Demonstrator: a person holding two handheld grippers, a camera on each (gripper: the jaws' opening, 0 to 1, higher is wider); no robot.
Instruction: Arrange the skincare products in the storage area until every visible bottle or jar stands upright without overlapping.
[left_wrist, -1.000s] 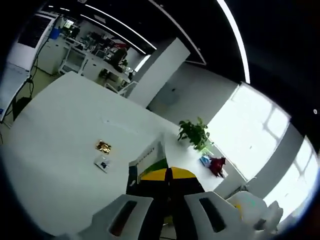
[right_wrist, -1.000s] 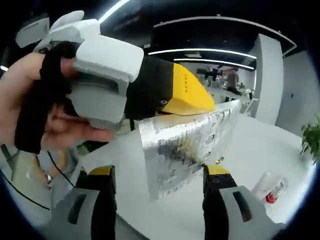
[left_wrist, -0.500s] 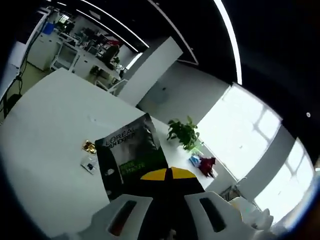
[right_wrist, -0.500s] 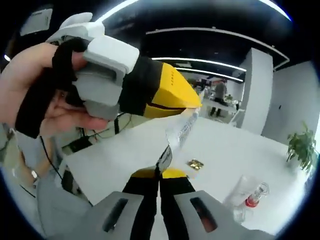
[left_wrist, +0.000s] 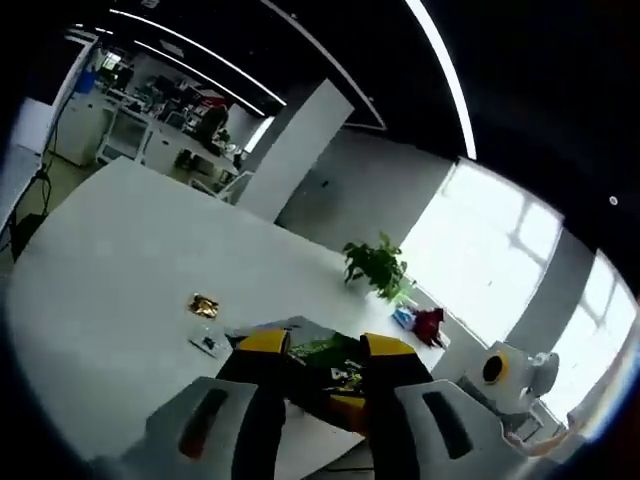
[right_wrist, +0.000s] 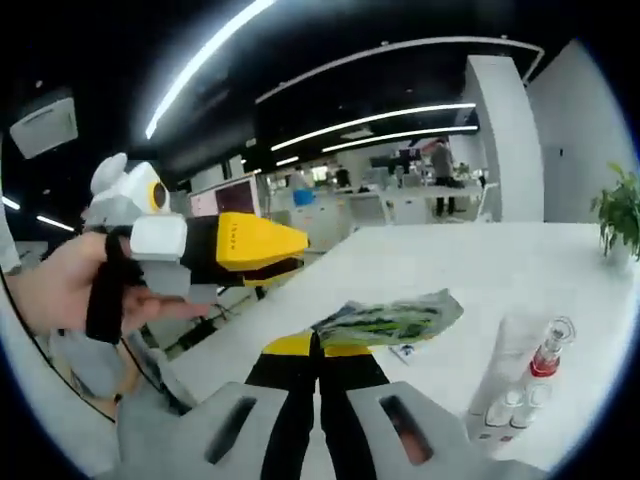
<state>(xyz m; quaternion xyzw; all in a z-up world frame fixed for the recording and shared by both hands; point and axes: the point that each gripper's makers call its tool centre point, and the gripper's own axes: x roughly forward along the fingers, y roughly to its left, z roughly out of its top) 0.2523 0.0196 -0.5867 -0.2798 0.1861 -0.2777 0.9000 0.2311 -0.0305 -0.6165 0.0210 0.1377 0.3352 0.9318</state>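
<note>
A dark green foil sachet (right_wrist: 392, 320) lies nearly flat in the air over the white table (right_wrist: 470, 270), pinched at one edge by my right gripper (right_wrist: 318, 346), which is shut on it. In the left gripper view the same sachet (left_wrist: 322, 356) shows between and beyond my left gripper's (left_wrist: 325, 347) open jaws, not touching them. The right gripper (left_wrist: 346, 408) reaches in from below right there. In the right gripper view, a hand holds the left gripper (right_wrist: 296, 254) off to the left, apart from the sachet. A small red-capped bottle (right_wrist: 545, 358) stands in a clear holder (right_wrist: 505, 385) at the right.
On the table lie a gold wrapper (left_wrist: 204, 305) and a small flat sachet (left_wrist: 208, 344). A potted plant (left_wrist: 377, 266) and a red and blue item (left_wrist: 425, 325) stand near the far edge. Desks and people are far behind.
My left gripper has opened and let go of the sachet. The right gripper, still shut on it, has turned it flat, and the two grippers have drawn apart.
</note>
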